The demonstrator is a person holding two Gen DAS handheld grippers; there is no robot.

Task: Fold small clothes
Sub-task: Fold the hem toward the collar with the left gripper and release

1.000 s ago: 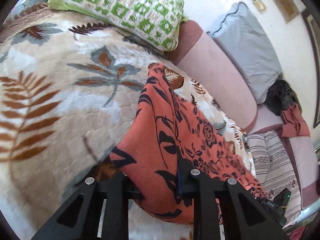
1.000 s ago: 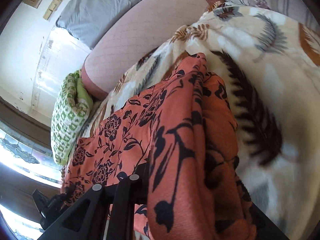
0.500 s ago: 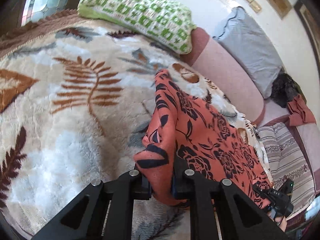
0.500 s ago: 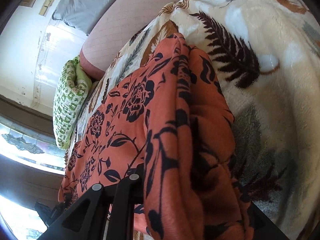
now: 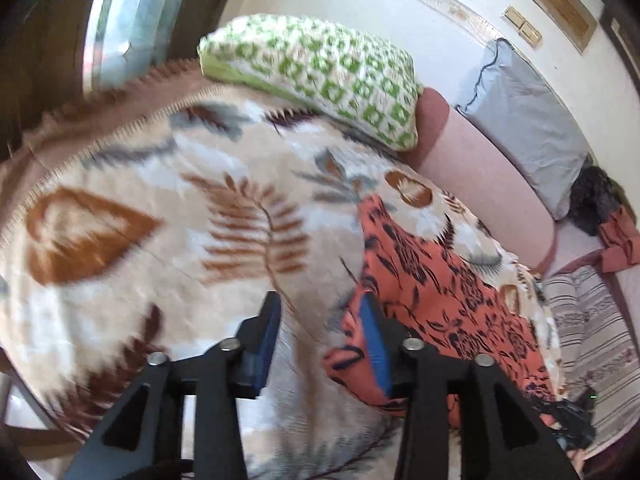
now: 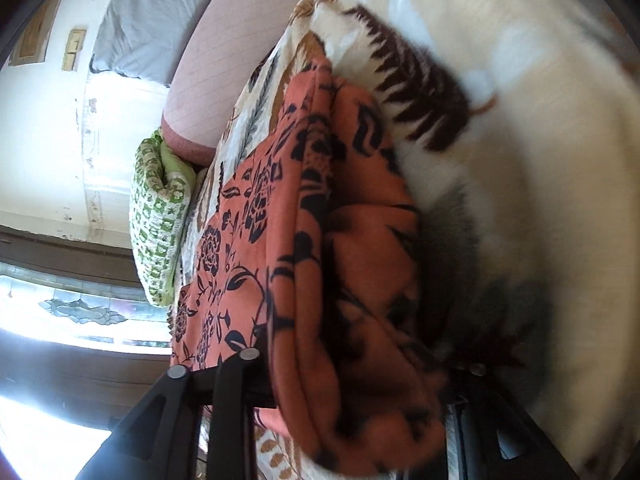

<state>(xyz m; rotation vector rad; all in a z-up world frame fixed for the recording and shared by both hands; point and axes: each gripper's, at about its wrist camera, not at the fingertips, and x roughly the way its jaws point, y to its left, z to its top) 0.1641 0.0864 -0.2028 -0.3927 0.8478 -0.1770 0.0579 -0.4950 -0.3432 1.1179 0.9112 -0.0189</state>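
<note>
While your left tongs (image 5: 320, 312) have just opened empty, the orange garment (image 5: 432, 280) stretches toward two o'clock; your right tongs (image 6: 360, 376), jaws just widening, hold its fold between them, grip unclear.

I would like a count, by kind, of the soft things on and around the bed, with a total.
Orange floral garment: 1
Leaf-patterned plush blanket: 1
Green-and-white patterned pillow: 1
Grey pillow: 1
Pink bolster: 1
Striped cushion: 1
Total: 6

The left tongs (image 5: 320, 320) have just been opening, with nothing between the blue pads. The right tongs (image 6: 360, 384) have also been opening, with cloth between them.
</note>
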